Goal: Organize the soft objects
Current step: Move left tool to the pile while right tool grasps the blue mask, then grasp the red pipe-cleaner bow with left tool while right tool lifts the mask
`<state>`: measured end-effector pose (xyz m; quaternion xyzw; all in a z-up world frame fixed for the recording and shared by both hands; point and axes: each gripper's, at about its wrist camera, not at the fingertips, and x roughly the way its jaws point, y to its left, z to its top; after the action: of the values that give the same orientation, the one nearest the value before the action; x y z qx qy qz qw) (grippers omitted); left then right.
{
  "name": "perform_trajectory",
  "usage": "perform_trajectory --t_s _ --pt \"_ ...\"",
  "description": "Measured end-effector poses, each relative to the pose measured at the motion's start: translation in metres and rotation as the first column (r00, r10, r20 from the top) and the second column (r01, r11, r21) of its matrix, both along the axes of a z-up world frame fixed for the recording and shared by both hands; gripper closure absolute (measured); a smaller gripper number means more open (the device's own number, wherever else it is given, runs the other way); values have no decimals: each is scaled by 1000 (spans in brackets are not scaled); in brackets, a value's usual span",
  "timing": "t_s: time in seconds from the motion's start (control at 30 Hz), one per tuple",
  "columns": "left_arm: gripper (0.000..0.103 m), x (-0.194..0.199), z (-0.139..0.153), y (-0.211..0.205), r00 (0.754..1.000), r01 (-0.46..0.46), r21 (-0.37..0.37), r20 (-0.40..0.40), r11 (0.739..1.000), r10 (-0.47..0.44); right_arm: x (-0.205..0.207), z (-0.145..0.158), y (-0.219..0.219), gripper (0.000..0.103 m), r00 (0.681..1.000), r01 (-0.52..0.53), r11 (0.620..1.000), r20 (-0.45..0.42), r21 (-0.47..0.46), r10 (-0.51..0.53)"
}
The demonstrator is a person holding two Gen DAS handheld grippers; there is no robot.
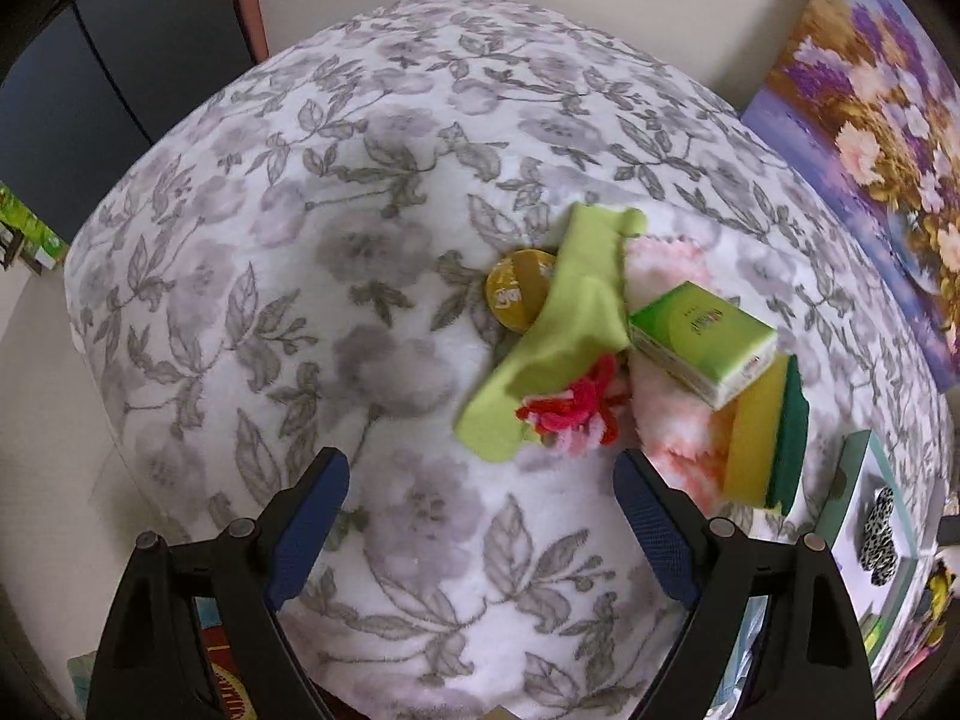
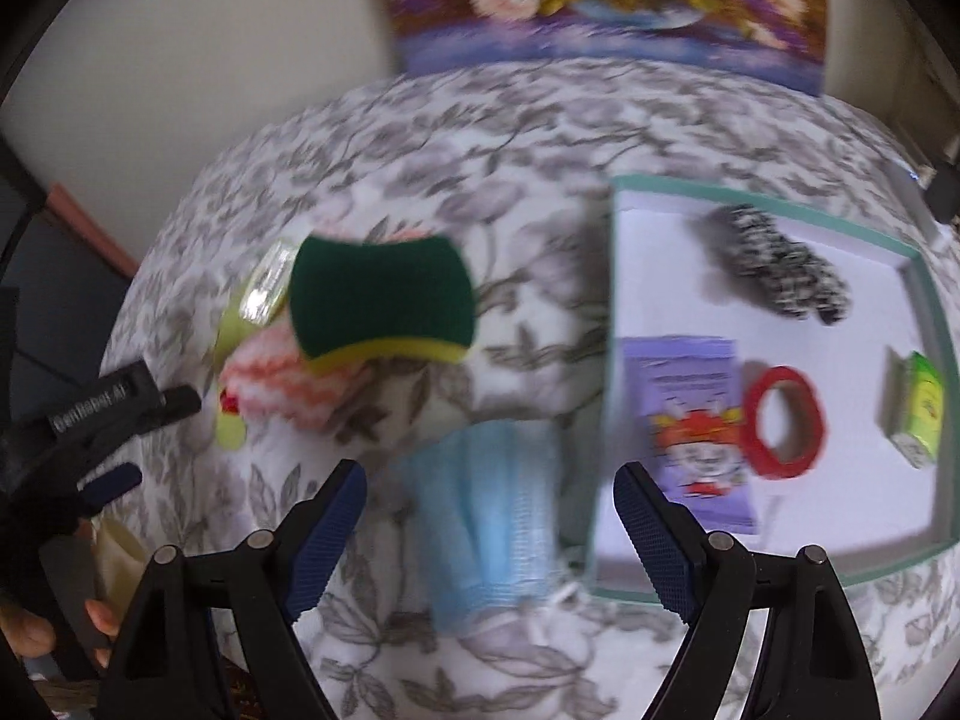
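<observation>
"GenRobot AI" lettering on left gripper [image 2: 111, 489]

Each gripper is built of black plastic: two angular arms shaped like hollow triangles, jointed with round grey-capped pins. The left gripper [image 1: 483, 474] and the right gripper [image 2: 489, 483] both carry dark blue finger pads [image 2: 651, 534] with a fine ribbed grip. One black body bears white lettering (too blurred to read fully).
</observation>
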<state>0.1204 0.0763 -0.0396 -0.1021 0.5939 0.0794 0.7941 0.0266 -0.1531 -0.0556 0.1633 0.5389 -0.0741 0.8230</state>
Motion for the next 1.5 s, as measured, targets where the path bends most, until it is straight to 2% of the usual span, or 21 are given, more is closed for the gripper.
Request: perform_trajectory --t_s 0.23,0.63,0.87,1.0,1.27,1.4,1.5 --pt "12 5 -5 7 1000 -11 -54 4 998 11 6 -27 14 16 996 -34 999 -84 4 34" --pt "12 22 -26 16 1000 -21 -114 -17 993 19 9 -42 33 17 987 -108 992 -124 -59 100" --pt "12 29 -35 12 1000 4 -154 -20 988 -7 16 -55 39 26 984 -99 993 -156 -61 88" --pt "12 32 -44 3 999 27 -144 -34 989 -32 19 -61 38 33 984 -93 993 -162 -73 80" --pt "13 35 -58 -4 999 23 -131 -27 991 -27 20 -62 37 33 984 -94 993 -161 -73 81" --pt "14 34 -49 -15 997 79 -33 10 996 -78 20 -62 37 33 984 -93 993 -161 -74 81" --pt "14 34 -45 -27 991 134 11 25 991 -134 20 -62 38 33 984 -94 993 -161 -73 81"
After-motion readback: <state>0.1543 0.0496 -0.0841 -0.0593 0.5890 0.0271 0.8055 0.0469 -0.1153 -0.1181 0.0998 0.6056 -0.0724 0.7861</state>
